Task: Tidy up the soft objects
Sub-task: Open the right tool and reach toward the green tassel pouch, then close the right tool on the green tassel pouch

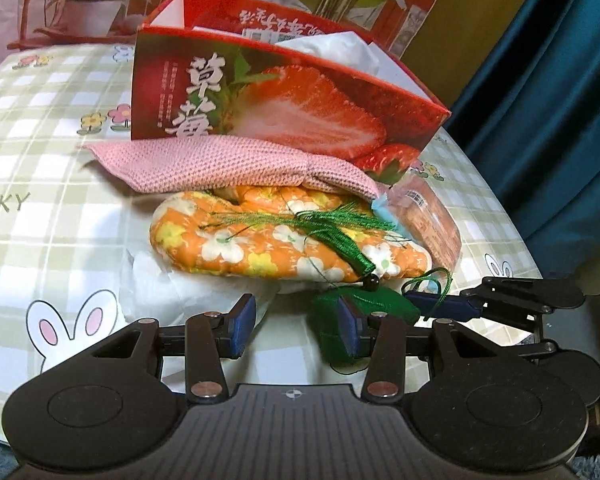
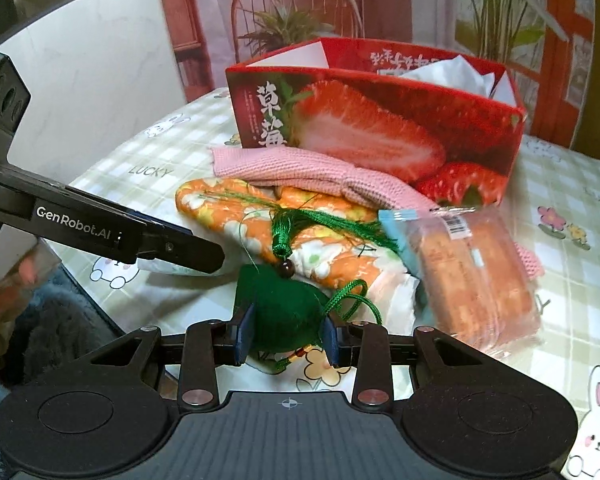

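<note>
A green sachet (image 2: 278, 312) with a green tassel (image 2: 320, 222) lies at the table's near edge. My right gripper (image 2: 287, 338) has its pads on both sides of the sachet, shut on it. It also shows in the left wrist view (image 1: 364, 306), where the right gripper (image 1: 444, 304) reaches in from the right. My left gripper (image 1: 296, 328) is open and empty, just left of the sachet. Behind lie an orange floral pouch (image 1: 260, 240), a pink knitted cloth (image 1: 220, 164) and a red strawberry box (image 1: 292, 100) holding white paper.
A wrapped bread pack (image 2: 476, 272) lies right of the pouch. White tissue (image 1: 160, 280) sits under the pouch. The checked tablecloth (image 1: 40, 140) covers the table. A blue curtain (image 1: 560, 100) hangs at the right; a white board (image 2: 92, 80) stands at the left.
</note>
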{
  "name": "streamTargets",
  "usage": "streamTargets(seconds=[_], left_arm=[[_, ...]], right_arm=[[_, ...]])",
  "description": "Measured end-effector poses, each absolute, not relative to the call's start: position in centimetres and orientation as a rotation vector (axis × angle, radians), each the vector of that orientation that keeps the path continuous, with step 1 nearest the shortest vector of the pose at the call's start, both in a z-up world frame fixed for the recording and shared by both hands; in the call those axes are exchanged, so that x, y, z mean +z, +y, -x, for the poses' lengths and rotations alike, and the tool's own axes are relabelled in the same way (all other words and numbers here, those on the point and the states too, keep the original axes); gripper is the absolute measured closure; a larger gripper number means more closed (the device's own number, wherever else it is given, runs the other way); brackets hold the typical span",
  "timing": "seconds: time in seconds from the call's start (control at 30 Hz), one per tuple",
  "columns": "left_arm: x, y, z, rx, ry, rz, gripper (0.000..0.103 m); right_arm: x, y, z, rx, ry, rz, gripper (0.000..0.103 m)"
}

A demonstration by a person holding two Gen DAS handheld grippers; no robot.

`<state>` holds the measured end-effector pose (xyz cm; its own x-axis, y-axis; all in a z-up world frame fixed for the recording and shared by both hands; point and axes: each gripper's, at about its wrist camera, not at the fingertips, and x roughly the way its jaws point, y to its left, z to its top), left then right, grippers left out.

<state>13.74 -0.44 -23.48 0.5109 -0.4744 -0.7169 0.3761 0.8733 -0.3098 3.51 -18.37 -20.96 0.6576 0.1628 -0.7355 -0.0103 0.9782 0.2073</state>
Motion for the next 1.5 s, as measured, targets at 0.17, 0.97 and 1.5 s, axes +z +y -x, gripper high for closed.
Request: streamTargets(seconds=[0.17, 0.97, 1.5], left_arm=[[-24.0, -0.7, -14.1, -0.530, 0.900, 0.134, 0.059], [-24.8, -0.4, -14.7, -0.565, 0.912, 0.205, 0.059], [-26.6, -1.0, -15.8, -0.690, 0.954, 0.302, 0.056]], right_arm=[[-21.4, -18.7, -4.1, 0.107, 0.843, -0.221, 0.069], [-22.1, -18.9, -4.5, 0.129, 0.870, -0.257, 0.058], [-22.4, -19.0, -4.9, 0.139, 0.899, -0.261, 0.055]])
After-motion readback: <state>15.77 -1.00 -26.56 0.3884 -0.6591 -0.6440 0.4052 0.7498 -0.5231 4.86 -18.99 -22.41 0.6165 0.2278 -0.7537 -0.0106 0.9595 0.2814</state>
